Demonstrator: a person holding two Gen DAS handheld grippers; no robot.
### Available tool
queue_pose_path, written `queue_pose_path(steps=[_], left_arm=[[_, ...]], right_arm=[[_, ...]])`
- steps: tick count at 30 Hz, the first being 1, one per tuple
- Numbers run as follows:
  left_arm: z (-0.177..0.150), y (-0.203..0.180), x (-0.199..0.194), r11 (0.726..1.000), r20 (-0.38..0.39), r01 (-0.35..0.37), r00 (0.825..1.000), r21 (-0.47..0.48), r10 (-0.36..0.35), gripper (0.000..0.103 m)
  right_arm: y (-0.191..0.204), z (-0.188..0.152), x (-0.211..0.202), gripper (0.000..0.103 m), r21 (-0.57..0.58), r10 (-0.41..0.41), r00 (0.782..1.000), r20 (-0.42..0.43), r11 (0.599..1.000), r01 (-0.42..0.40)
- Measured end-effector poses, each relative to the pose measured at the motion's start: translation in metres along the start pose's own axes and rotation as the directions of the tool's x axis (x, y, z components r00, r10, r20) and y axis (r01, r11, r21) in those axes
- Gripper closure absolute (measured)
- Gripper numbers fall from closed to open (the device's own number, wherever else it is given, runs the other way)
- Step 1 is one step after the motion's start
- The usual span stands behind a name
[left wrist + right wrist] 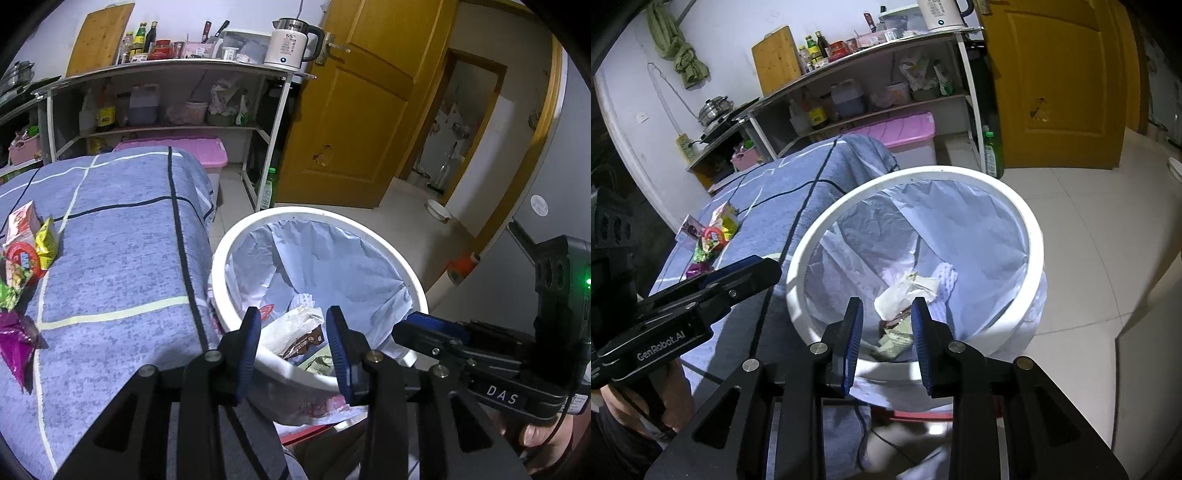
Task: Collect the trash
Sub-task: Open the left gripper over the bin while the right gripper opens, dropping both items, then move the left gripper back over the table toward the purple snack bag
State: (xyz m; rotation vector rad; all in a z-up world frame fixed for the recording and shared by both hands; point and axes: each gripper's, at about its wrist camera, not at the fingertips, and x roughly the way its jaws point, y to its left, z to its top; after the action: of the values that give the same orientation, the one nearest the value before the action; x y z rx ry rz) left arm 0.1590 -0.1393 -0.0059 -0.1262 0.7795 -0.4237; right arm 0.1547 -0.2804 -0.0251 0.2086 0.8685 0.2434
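In the left wrist view, the left gripper (293, 325) is held over the round white plastic bin with a pale blue liner (369, 236), jaws apart and empty; crumpled wrappers (299, 332) lie inside. In the right wrist view, the right gripper (886, 317) hangs likewise, parted, nothing clamped. The colourful snack packets (714, 236) left on the blue checked cloth (798, 206) should be fetched next, each pinched firmly.

A white round trash bin (369, 236) with a pale blue liner (960, 236) stands open and upright just beside the edge of the bench, which is covered in blue checked cloth. At its bottom lie a crumpled white wrapper (905, 291), a brown packet (304, 341) and a greenish packet (895, 338). On the bench, toward nine o'clock from the bin, lies a loose cluster of trash: a yellow wrapper (48, 240), a red ring-shaped piece (22, 258), a green wrapper (7, 295) and a magenta foil wrapper (16, 343).
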Motion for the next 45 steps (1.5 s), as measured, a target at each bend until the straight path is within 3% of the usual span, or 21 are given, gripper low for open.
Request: queue_pose_path(steps=[22,26,30,45], left_arm=[[-0.034,0.041,-0.059,0.990,0.058,-0.123,0.990,-0.074,0.127,0.065],[-0.043,0.053,-0.068,0.983,0.060,-0.154,0.985,-0.099,0.160,0.065],[-0.051,0.069,-0.076,0.974,0.059,-0.184,0.979,-0.129,0.192,0.064],[-0.063,0.128,-0.096,0.935,0.069,-0.268,0.954,-0.232,0.291,0.053]], right_arm=[[0.050,-0.014,-0.012,0.075,-0.086,0.107,0.994,0.023,0.991,-0.105],[0.061,-0.016,-0.009,0.074,-0.102,0.130,0.991,0.016,0.987,-0.128],[0.071,-0.018,-0.007,0.065,-0.120,0.151,0.988,0.005,0.981,-0.150],[0.108,-0.019,0.012,0.065,-0.192,0.190,0.979,-0.068,0.961,-0.200]])
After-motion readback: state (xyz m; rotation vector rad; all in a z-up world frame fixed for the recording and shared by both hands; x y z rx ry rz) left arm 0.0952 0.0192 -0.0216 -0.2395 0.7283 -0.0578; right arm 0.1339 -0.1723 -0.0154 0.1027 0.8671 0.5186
